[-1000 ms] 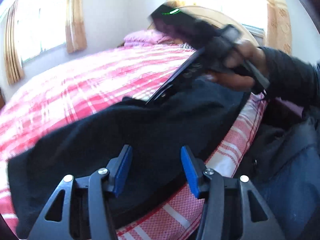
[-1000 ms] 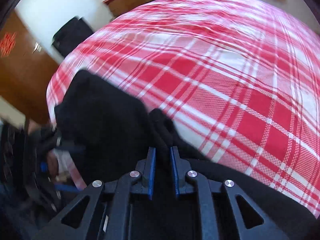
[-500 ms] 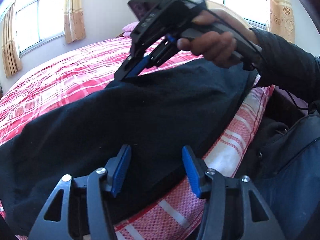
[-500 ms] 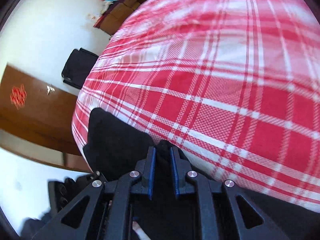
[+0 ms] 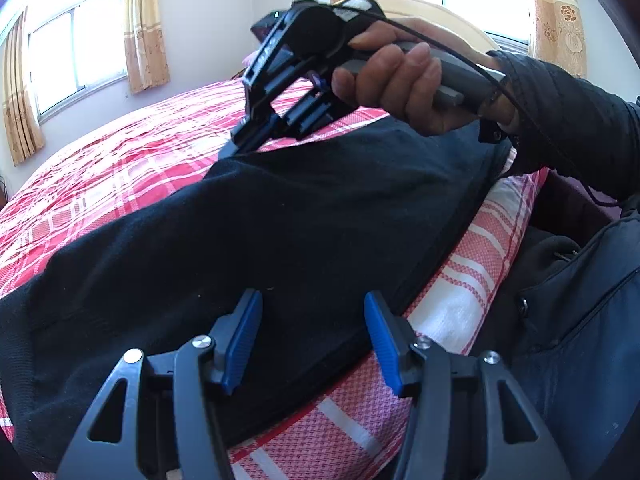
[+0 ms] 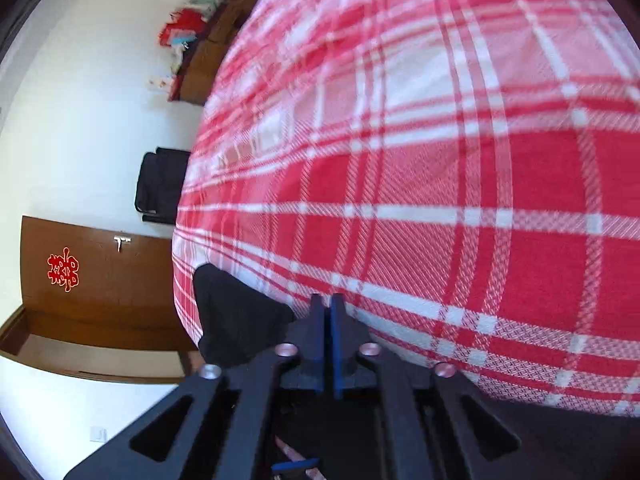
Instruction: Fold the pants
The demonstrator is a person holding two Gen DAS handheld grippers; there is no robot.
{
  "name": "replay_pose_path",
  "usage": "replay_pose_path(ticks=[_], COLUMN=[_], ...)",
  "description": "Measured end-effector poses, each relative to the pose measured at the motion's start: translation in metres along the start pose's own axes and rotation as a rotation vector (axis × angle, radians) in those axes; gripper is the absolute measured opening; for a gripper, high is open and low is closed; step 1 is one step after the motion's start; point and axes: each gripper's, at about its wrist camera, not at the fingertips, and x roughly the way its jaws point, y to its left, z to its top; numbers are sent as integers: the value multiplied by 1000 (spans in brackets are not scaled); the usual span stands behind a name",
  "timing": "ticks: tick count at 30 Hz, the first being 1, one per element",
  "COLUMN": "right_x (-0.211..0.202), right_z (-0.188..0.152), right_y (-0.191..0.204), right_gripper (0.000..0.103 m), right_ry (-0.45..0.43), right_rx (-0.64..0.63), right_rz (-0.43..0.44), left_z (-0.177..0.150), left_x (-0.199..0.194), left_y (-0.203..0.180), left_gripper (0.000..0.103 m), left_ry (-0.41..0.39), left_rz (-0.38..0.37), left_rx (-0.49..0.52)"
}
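Note:
Black pants (image 5: 300, 220) lie spread across the red-and-white plaid bed cover (image 5: 120, 168), reaching from the near left corner to the right edge. My left gripper (image 5: 312, 320) hovers low over their near edge, open, with nothing between its blue pads. A person's hand (image 5: 396, 80) holds my right gripper (image 5: 236, 146), whose tip rests at the pants' far edge. In the right wrist view, the right gripper (image 6: 327, 312) is shut pad to pad with no cloth showing between. A corner of the pants (image 6: 236, 316) lies just left of its fingers on the bed cover (image 6: 440, 160).
Curtained windows (image 5: 76, 52) stand behind the bed. The person's dark jacket (image 5: 580, 320) fills the right side by the bed's edge. Beyond the bed in the right wrist view are a brown door (image 6: 100, 280), a black bag (image 6: 160, 184) and a cluttered wooden cabinet (image 6: 208, 52).
The right gripper rolled and swung down toward the pants' far edge. Its jaws, which pinched a black fold, are now fully together without it. The pants lie flatter and wider.

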Motion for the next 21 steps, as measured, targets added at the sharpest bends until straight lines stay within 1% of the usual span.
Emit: replay_pose_path(ticks=[6,9,13,14,15,17,18,19,20,21], right_x=[-11,-14,4,12,16,8,1,-9,-22,-39], right_z=[4,10,15,15,13,9,7,4,-1,-7], right_y=[28,27,4,0,0,1,2,3,5,4], right_gripper=[1,0,0,0,1,2,2,6,28,45], right_ry=[-81,-121,-88,-67,-54,-75,-88,-103,-125,-145], right_rx=[-94,-100,-62,-62,-71,-82,-85,-98,-120,-138], right_rz=[-73,-111,-192,-197,-182,-180,-183,-187,-193,-196], left_z=[0,-1,-2,-2,-2,0,4,8,11,17], left_x=[-1,-1,-2,-3,-3,-5,-8,-11,-13,-15], left_y=[0,2,3,3,3,1,-2,-5,-9,-15], left_gripper=[55,55,55,55,55,55,55,55,55,57], left_ry=[-2,-6,-12,-15,-18,-17,-17,-27,-38,-44], left_rz=[-3,-6,-4,-3,0,3,-8,-12,-11,-13], left_rx=[-2,-2,-2,-1,-4,-6,1,15,28,50])
